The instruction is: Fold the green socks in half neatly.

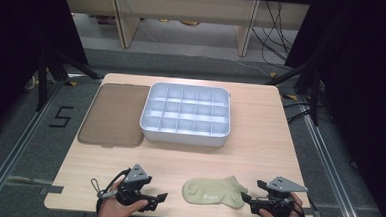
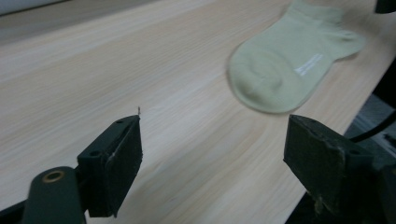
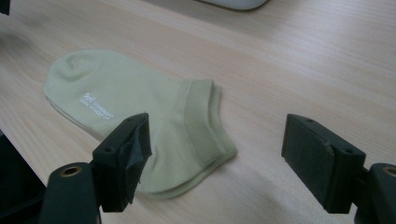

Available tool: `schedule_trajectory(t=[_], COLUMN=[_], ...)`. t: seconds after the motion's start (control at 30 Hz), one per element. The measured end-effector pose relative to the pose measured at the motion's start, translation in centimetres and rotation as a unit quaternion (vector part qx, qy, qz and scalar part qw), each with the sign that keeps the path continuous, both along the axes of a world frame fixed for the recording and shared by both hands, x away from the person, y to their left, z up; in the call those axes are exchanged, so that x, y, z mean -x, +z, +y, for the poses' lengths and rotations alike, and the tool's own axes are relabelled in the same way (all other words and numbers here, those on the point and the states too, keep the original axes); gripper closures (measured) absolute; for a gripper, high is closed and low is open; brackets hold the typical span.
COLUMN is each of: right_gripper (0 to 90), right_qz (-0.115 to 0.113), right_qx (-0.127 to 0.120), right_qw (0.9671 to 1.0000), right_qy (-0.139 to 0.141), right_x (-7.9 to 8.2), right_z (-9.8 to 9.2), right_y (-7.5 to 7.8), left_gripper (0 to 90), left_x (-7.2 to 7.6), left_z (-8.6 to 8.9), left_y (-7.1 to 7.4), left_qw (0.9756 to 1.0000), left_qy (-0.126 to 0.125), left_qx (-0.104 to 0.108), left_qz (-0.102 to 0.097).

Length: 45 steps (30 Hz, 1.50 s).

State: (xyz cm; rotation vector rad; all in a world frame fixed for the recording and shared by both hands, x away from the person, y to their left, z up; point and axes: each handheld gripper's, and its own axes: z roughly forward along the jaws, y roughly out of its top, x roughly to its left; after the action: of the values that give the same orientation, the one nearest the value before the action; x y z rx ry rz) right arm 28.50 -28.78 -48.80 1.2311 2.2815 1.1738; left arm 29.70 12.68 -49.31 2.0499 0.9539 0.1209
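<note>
Sock [image 1: 214, 191] flat at table's [image 1: 259, 142] six-o'clock edge, long axis three-to-nine, cuff just at nine o'clock of released right gripper [image 1: 248, 203]; left gripper [image 1: 161, 199] released too, farther off.

Wooden table [image 1: 259, 142]: sock [image 1: 214, 192], divided tray [image 1: 185, 114], brownish flat lid, perhaps [image 1: 114, 114].
</note>
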Motion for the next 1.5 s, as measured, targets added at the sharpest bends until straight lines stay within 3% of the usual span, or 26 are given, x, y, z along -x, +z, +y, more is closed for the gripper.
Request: schedule_trajectory(t=[0.07, 0.1, 0.13, 0.23, 0.3, 0.37, 0.43, 0.47, 0.7, 0.8, 0.83, 0.9, 1.0, 1.03, 1.07, 1.13, 1.17, 1.4, 1.5], right_gripper=[24.7, 24.7, 24.7, 24.7, 24.7, 24.7, 24.8, 24.8, 24.8, 24.8, 24.8, 24.8, 24.8, 24.8, 24.8, 24.8, 24.8, 25.0, 25.6], right_qz=[0.0, 0.0, 0.013, 0.01, 0.003, 0.0, -0.001, 0.002, 0.002, 0.002, 0.014, 0.015, 0.008, 0.007, 0.004, 0.003, 0.006, 0.009, 0.007], right_qx=[0.001, 0.0, -0.009, -0.012, -0.006, -0.004, -0.002, -0.006, -0.006, -0.008, -0.009, -0.009, -0.004, -0.002, -0.006, 0.0, -0.006, -0.008, -0.007], right_qw=[1.0, 1.0, 0.9999, 0.9999, 1.0, 0.9999, 0.9999, 0.9999, 0.9999, 0.9998, 0.9998, 0.9998, 0.9998, 0.9998, 0.9997, 0.9997, 0.9996, 0.9997, 0.9996], right_qy=[0.0, 0.0, -0.005, -0.003, 0.006, 0.01, 0.01, 0.012, 0.014, 0.015, 0.01, 0.011, 0.016, 0.02, 0.024, 0.023, 0.026, 0.022, 0.026], right_x=[0.0, 0.0, 0.1, 0.1, 0.0, 0.0, 0.0, 0.1, 0.0, 0.0, 0.2, 0.2, 0.1, 0.1, 0.0, 0.1, 0.0, 0.1, 0.0], right_z=[0.0, 0.0, 0.1, 0.2, 0.1, 0.2, 0.3, 0.3, 0.2, 0.2, 0.4, 0.4, 0.4, 0.4, 0.4, 0.5, 0.5, 0.5, 0.5], right_y=[0.0, 0.0, 0.0, -0.1, -0.1, -0.2, -0.2, -0.1, -0.1, -0.1, -0.1, -0.1, -0.1, -0.2, -0.2, -0.2, -0.2, -0.2, -0.2], left_gripper=[21.7, 22.9, 23.8, 27.8, 32.6, 36.5, 39.8, 40.6, 44.3, 46.2, 47.6, 50.9, 52.2, 53.1, 53.7, 56.6, 60.4, 76.3, 79.7], left_x=[-0.2, -0.5, -0.6, -1.0, -1.3, -1.5, -1.7, -1.8, -2.3, -2.3, -2.4, -2.4, -2.4, -2.3, -2.3, -2.1, -2.2, -1.7, -1.6], left_z=[-1.1, -1.4, -1.9, -3.2, -4.3, -5.0, -5.5, -5.6, -6.4, -6.6, -6.7, -7.2, -7.5, -7.7, -7.7, -7.8, -7.8, -8.1, -8.1], left_y=[-0.2, -0.1, -0.2, -0.1, -0.1, -0.1, -0.3, -0.3, -0.7, -0.9, -1.0, -1.4, -1.7, -1.9, -1.9, -1.9, -2.0, -2.1, -2.0], left_qw=[0.9999, 1.0, 0.9999, 0.9998, 0.9994, 0.9995, 0.9995, 0.9993, 0.9993, 0.9991, 0.9986, 0.9982, 0.9977, 0.9984, 0.9977, 0.9977, 0.9969, 0.9976, 0.9967], left_qy=[0.003, -0.008, -0.01, -0.019, -0.028, -0.031, -0.029, -0.031, -0.03, -0.027, -0.036, -0.041, -0.041, -0.035, -0.037, -0.036, -0.039, -0.038, -0.043], left_qx=[0.01, -0.004, -0.002, -0.003, -0.016, -0.005, -0.009, -0.019, -0.021, -0.032, -0.038, -0.042, -0.052, -0.044, -0.054, -0.054, -0.061, -0.047, -0.056], left_qz=[0.0, -0.003, -0.003, -0.003, -0.009, -0.005, -0.007, -0.007, -0.006, -0.008, -0.013, -0.011, -0.015, -0.01, -0.017, -0.02, -0.031, -0.034, -0.039])
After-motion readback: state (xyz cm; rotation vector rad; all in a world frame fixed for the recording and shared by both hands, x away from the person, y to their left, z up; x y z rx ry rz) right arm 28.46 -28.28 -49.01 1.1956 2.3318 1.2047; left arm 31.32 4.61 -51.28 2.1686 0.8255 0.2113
